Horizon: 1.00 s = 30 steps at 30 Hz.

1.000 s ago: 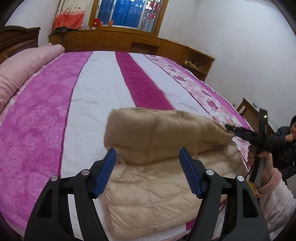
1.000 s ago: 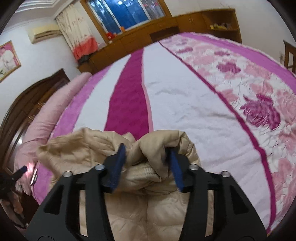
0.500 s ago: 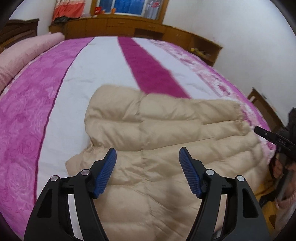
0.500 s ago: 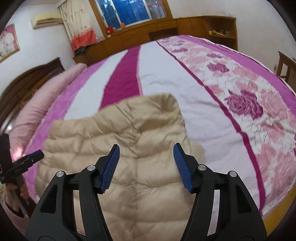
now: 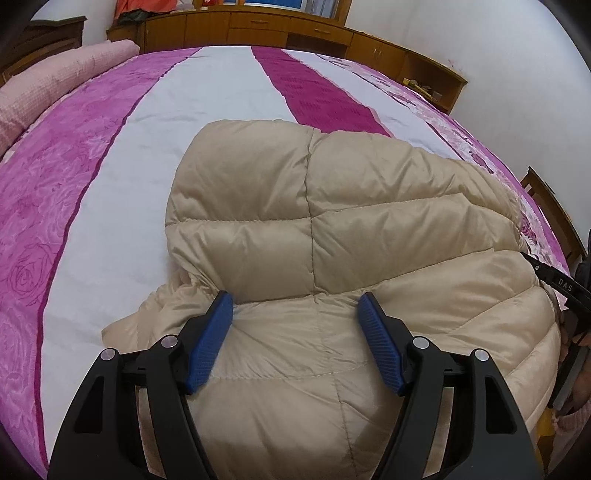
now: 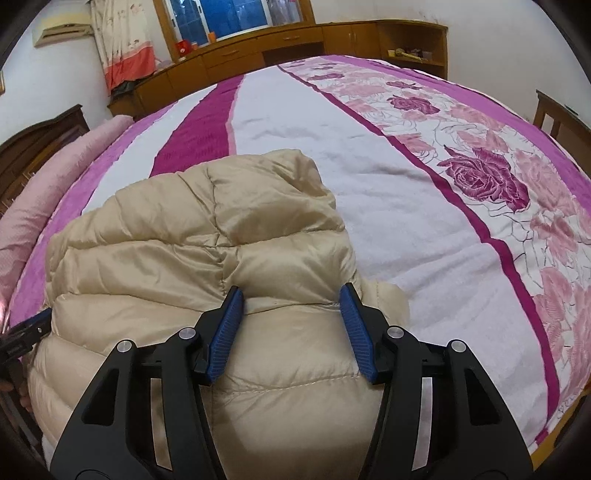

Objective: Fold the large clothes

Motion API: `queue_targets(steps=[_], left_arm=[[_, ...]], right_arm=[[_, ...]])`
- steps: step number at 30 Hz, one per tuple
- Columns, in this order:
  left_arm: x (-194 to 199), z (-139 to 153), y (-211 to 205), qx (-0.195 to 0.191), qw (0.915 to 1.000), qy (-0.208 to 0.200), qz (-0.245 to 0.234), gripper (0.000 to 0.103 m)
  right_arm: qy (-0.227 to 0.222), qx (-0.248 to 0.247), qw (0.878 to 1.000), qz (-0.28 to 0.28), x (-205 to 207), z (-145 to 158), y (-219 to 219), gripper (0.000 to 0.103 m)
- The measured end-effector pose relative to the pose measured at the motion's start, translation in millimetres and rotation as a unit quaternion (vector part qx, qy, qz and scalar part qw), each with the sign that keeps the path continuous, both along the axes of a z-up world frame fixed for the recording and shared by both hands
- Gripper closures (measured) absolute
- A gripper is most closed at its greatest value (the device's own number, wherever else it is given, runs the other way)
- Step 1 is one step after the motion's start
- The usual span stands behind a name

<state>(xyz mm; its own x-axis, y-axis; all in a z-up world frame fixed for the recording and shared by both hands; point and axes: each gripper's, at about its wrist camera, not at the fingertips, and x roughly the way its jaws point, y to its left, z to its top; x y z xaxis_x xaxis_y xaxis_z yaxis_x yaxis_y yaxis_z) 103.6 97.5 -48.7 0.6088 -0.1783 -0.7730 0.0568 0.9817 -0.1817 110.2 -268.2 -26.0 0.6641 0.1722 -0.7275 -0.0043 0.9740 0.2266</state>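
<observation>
A beige quilted down jacket (image 5: 332, 240) lies on the bed, its upper part folded back over the lower part. My left gripper (image 5: 294, 297) hangs open just above the fold line at the jacket's left side, with nothing pinched between its blue pads. In the right wrist view the same jacket (image 6: 184, 258) fills the lower left. My right gripper (image 6: 291, 290) hovers over the fold's right end; its jaws are closing, and the pads are clear of the fabric below. Each gripper also shows at the edge of the other view: right gripper (image 5: 561, 284), left gripper (image 6: 26, 332).
The bed cover (image 5: 110, 184) has pink, white and magenta stripes, with a rose print (image 6: 487, 177) on the right. A pink bolster (image 5: 55, 85) lies along the left. Wooden cabinets (image 5: 258, 26) line the far wall. A wooden chair (image 6: 554, 114) stands at the right.
The right gripper has let go of the bunched jacket it held. The folded part now lies flat on the lower part. Both grippers have sunk closer to the jacket.
</observation>
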Motion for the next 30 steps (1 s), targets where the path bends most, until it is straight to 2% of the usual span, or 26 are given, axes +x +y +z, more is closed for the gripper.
queue_targets(steps=[7,11,15,20,25,30], left_arm=[[-1,3,-3,0.006,1.0000,-0.001,-0.003,0.033],[-1,10,-3,0.009,0.9999,0.008,-0.003,0.029],[-8,27,-2,-0.007,0.9999,0.009,0.010,0.024],[-27,49,-8,-0.028,0.9996,0.001,0.003,0.024],[-45,66,-29,-0.020,0.9996,0.000,-0.018,0.023],[-56,70,-58,-0.019,0.9984,0.012,-0.052,0.023]], right_arm=[[-0.001,0.016,1.000,-0.002,0,-1,-3,0.049],[0.001,0.035,0.999,-0.004,-6,8,-7,0.047],[-0.006,0.057,0.998,-0.007,-26,26,-14,0.037],[-0.011,0.073,0.997,-0.017,-54,42,-29,0.032],[-0.007,0.087,0.995,-0.043,-83,44,-54,0.025],[0.012,0.119,0.991,-0.063,-99,32,-80,0.018]])
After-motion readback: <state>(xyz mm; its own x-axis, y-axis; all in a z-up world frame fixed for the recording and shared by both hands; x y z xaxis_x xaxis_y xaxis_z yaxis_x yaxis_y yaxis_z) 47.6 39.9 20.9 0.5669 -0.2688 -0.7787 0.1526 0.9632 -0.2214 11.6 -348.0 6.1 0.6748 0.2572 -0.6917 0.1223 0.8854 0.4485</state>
